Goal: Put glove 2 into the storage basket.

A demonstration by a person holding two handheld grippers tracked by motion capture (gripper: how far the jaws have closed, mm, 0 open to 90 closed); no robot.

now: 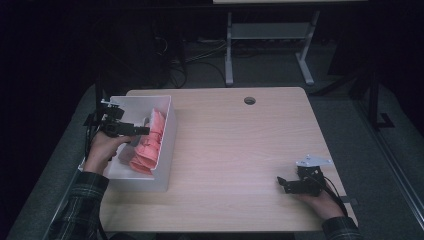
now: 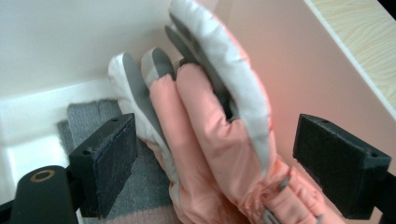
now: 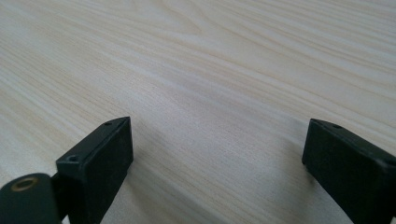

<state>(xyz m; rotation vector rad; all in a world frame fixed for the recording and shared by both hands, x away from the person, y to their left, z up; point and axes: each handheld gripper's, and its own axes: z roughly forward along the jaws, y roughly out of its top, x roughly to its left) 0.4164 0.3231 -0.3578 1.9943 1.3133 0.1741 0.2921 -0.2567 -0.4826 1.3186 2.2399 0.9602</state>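
The pink glove [image 2: 210,140] lies in the white bin [image 1: 165,145], lengthwise between the spread left gripper [image 2: 217,168], probably not yet touching; the right gripper [image 3: 217,158], also spread, rests far off

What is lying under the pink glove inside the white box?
Under the pink glove, in the white box, lies a grey knitted fabric. The glove and the left gripper, whose open jaws straddle it, cover most of it, so what it is stays unclear.
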